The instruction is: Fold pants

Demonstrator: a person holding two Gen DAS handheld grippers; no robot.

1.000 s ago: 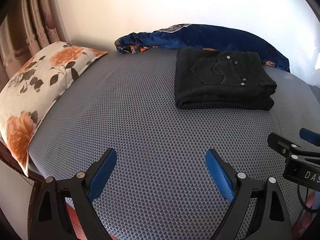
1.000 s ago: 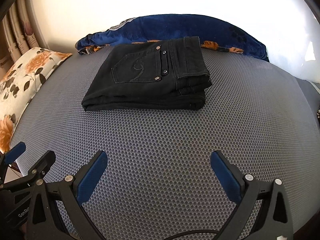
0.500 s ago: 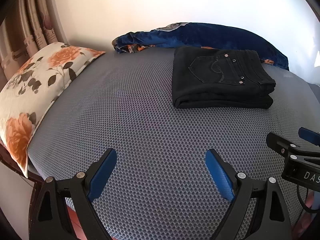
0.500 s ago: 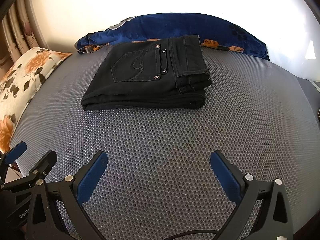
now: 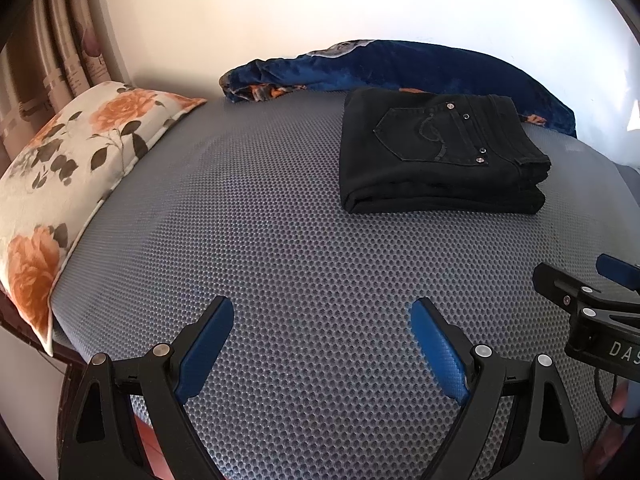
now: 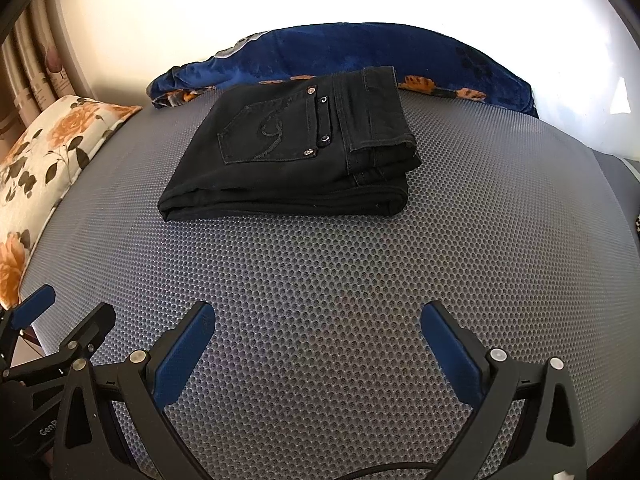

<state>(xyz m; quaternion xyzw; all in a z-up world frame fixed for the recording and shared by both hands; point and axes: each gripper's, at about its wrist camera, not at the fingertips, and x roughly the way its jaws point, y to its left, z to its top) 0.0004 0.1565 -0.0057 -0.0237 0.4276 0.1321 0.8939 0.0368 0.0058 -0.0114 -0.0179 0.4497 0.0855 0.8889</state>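
The black jeans (image 6: 288, 148) lay folded into a compact rectangular stack on the grey honeycomb-mesh mattress (image 6: 340, 280), toward its far side. A back pocket with curled stitching faced up, with small metal rivets at the pocket's corners, and the waistband with a belt loop ran along the stack's right end. The folded layers showed along the near edge. The far edge of the stack lay close to a dark blue blanket (image 6: 360, 48) with orange flowers, bunched along the pale wall (image 6: 240, 0); whether the two touched could not be told.

A cream pillow (image 5: 72, 168) printed with orange roses and dark leaves lay along the left edge of the mattress, well apart from the jeans. Behind it hung a striped curtain (image 5: 48, 64).

The left tool (image 5: 322, 320) hovered over the near part of the mattress with its blue-padded jaws spread wide and nothing between them but bare mesh. The right tool (image 6: 318, 326) hung the same way just beside it, jaws wide apart and empty. Each appeared at the edge of the other's view: the left at the lower left of the right wrist view, the right at the far right of the left wrist view. Both pointed down toward the mattress, well short of the jeans and touching no fabric.
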